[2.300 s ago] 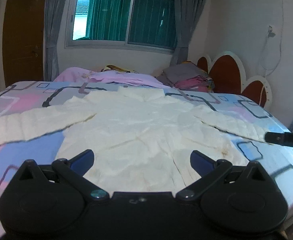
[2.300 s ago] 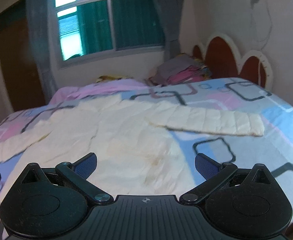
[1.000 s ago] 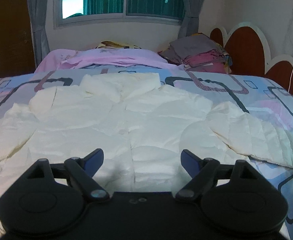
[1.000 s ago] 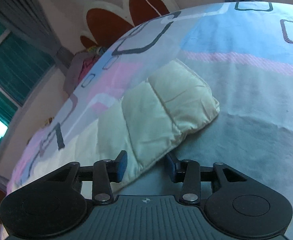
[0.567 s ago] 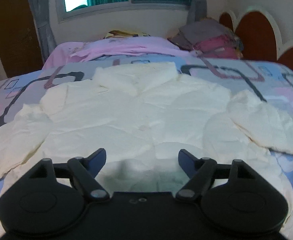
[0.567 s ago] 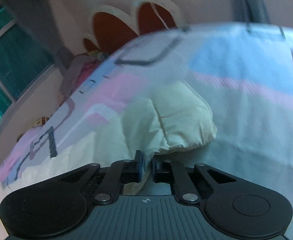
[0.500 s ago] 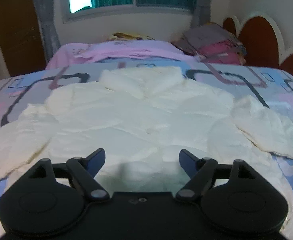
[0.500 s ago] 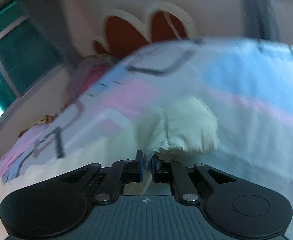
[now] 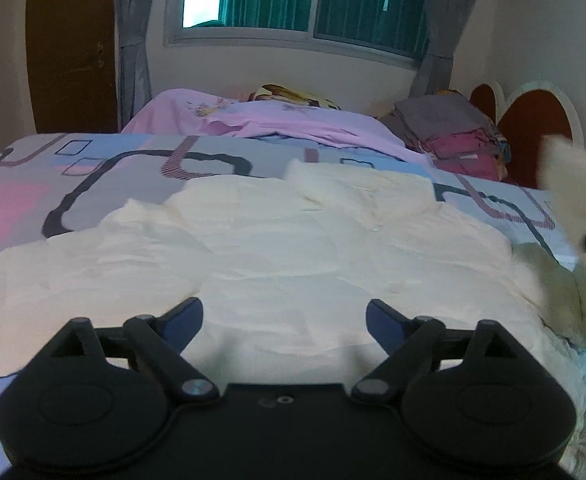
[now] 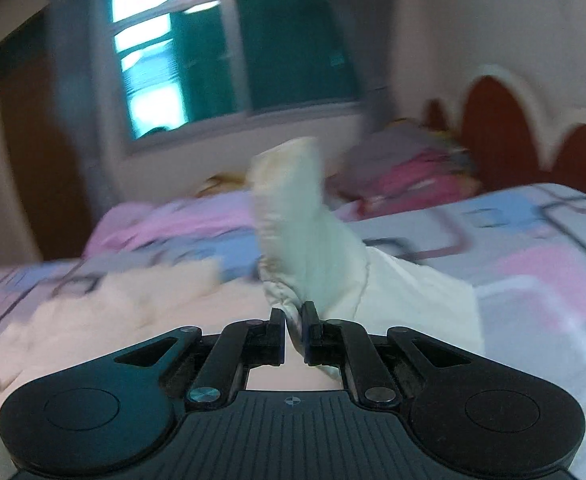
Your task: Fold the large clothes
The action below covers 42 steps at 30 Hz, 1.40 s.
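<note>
The bed is covered with a patterned sheet in grey, pink and blue, printed with dark rounded rectangles. A pink blanket lies bunched along its far edge, with a yellow printed item partly visible just behind it. A stack of folded clothes, grey on top and magenta below, sits at the far right corner beside the headboard, which has red scalloped panels edged in white. The window on the far wall shows green slats and one bright pane. Grey curtains hang at both sides. A brown wooden door stands at left.
</note>
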{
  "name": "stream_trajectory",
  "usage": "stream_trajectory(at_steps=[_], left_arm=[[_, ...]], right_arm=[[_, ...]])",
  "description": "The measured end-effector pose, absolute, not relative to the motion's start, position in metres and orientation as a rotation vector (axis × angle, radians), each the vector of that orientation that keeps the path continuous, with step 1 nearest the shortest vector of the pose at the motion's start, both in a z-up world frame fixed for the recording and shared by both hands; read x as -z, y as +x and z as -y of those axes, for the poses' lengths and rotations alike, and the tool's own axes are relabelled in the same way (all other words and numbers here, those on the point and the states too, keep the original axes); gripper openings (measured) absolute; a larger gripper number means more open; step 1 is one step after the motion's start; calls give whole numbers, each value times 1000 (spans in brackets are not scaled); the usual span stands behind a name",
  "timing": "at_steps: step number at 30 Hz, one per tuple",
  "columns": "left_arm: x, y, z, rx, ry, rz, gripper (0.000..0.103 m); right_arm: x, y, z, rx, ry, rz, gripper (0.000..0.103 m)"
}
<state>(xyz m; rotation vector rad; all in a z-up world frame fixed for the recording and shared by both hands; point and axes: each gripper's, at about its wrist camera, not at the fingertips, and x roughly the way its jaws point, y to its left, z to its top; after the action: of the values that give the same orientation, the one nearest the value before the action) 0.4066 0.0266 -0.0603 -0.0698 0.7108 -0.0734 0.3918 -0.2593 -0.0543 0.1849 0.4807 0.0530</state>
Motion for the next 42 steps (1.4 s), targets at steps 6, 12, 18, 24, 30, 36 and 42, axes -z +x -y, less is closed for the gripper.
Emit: stream_trajectory(at_steps=[6, 12, 18, 24, 30, 36, 42], left_arm=[[68, 399, -75, 79, -142, -735, 89], [80, 399, -97, 99, -177, -776, 99], [87, 412, -94, 172, -233, -786, 92], [108, 447, -64, 268, -336, -827, 77], [120, 478, -37, 310, -338, -848, 69], [123, 495, -22, 316, -289, -862, 10], [91, 472, -63, 186, -301, -689, 7]], right_arm=[[92, 418, 151, -219, 87, -611, 8], [140, 424, 87, -313, -7, -723, 9], [121, 392, 98, -288, -18, -618, 83], [119, 371, 182, -182, 118, -670, 50], [122, 351, 256, -44, 158, -699, 46], [127, 373, 293, 100, 192, -723, 43], [132, 379, 298, 112, 187, -750, 36]])
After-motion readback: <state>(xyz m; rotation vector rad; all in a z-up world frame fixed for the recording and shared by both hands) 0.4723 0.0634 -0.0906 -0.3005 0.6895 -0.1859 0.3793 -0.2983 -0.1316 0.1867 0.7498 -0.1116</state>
